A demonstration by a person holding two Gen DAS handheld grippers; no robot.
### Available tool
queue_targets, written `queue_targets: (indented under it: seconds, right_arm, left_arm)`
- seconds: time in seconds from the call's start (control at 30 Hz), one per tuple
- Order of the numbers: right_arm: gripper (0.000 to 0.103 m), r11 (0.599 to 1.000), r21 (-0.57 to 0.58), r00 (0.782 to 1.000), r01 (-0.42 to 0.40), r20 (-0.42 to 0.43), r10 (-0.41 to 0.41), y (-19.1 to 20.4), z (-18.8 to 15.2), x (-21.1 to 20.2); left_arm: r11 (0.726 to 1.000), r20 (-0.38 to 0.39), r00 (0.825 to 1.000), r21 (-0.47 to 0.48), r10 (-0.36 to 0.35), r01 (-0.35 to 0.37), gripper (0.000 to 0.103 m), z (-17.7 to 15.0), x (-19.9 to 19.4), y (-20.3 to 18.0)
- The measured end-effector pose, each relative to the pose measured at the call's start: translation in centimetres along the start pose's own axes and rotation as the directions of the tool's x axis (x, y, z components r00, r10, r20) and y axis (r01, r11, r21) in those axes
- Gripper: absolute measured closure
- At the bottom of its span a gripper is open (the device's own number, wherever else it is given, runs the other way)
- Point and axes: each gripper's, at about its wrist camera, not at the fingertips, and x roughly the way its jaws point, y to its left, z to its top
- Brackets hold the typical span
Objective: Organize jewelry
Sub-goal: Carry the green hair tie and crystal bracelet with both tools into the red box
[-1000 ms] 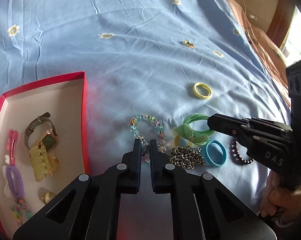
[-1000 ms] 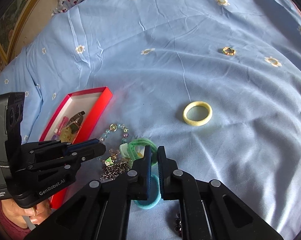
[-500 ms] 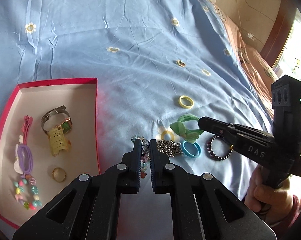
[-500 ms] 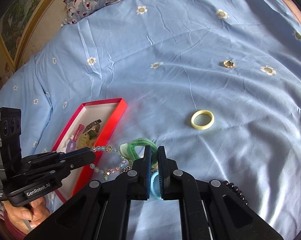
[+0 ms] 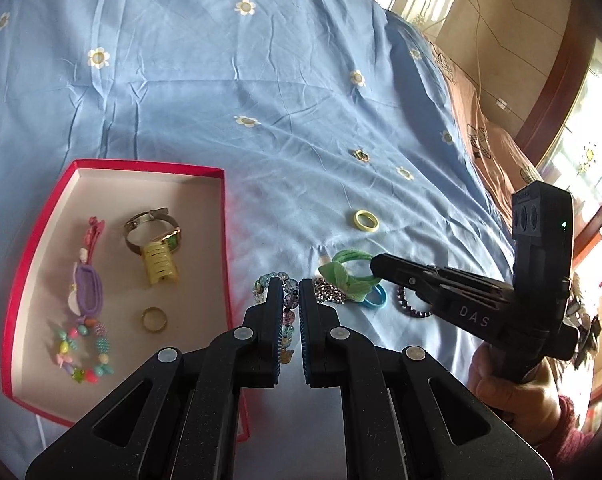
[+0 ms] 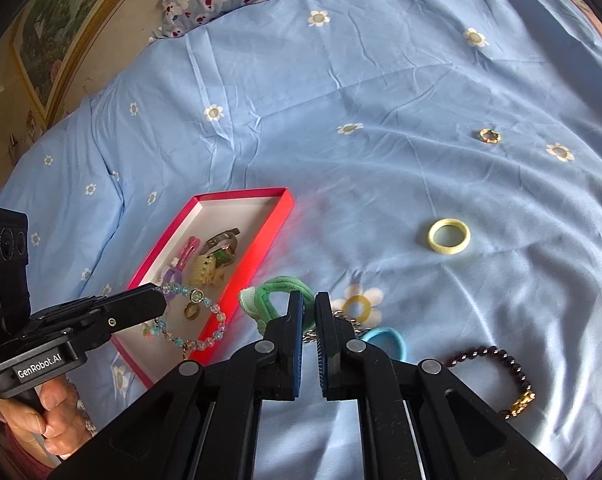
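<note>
Left gripper (image 6: 159, 300) angled over the red box (image 6: 277, 216) pinches a dangling bead bracelet (image 6: 197, 322); right gripper (image 5: 375, 270) pinches the green scrunchie (image 5: 349, 270).

The sheet (image 6: 341, 92) was matt blue cloth, creased, and the box (image 5: 225, 240) looked like card, glossy red on its walls and plain matt inside. The grippers' fingers (image 5: 271, 320) were matt black plastic with a fine grain, and the bead bracelet (image 6: 205, 324) was of clear, glassy beads. The green band (image 6: 277, 296) looked like soft cloth, the yellow ring (image 6: 449, 236) smooth plastic, the chain (image 5: 329, 292) shiny metal, and the dark bracelet (image 6: 497, 354) glossy beads with a gold metal clasp.
</note>
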Motion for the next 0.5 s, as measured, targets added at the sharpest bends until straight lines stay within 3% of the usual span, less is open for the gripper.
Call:
queue_targets:
  seconds: [0.5]
  right_arm:
    - [0.097, 0.993, -0.081, 0.995, -0.082, -0.064, 0.077, 5.3, -1.0, 2.3]
  left_arm:
    - [0.995, 0.028, 0.999, -0.087, 0.042, -0.039, 0.097, -1.8, -2.8, 4.1]
